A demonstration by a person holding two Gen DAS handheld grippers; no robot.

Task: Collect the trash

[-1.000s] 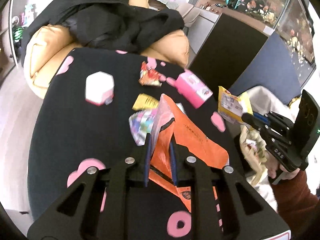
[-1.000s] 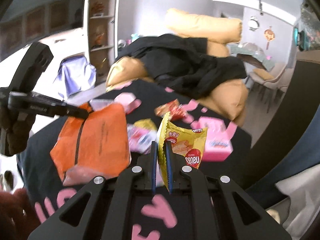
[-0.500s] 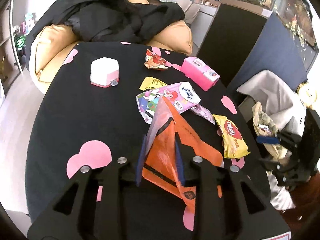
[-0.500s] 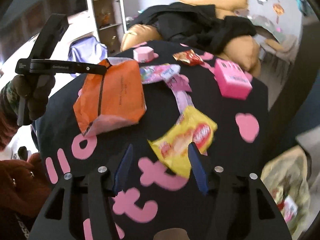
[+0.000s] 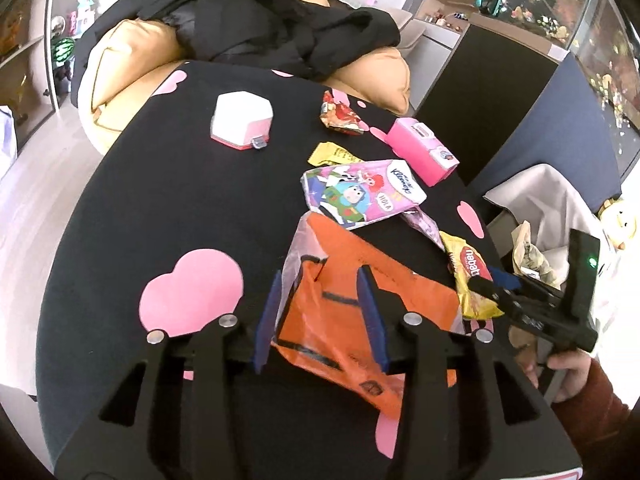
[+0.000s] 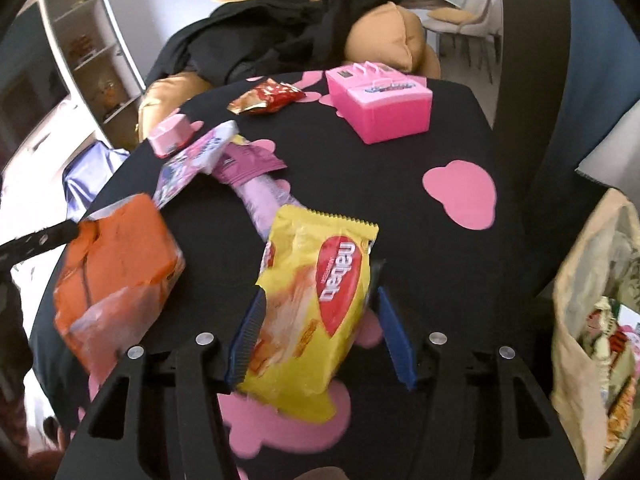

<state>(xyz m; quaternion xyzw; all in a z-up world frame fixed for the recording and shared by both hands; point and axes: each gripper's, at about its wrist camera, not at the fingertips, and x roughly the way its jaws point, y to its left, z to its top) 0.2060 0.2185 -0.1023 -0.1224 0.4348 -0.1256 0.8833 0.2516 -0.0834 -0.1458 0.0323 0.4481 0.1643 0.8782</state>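
An orange plastic bag lies on the black table; my left gripper is open, its fingers straddling the bag's near end. The bag also shows in the right wrist view. A yellow Nabati wrapper lies flat between the open fingers of my right gripper; it shows in the left wrist view too. More trash lies further back: a cartoon tissue pack, a purple wrapper, a small yellow wrapper and a red wrapper.
A pink box and a white-and-pink hexagonal case stand on the table. A paper bag holding trash stands at the table's right edge. A tan sofa with a black coat lies behind.
My right gripper let go of the yellow wrapper, which now lies on the table, and opened. My left gripper opened around the orange bag, which dropped flat.
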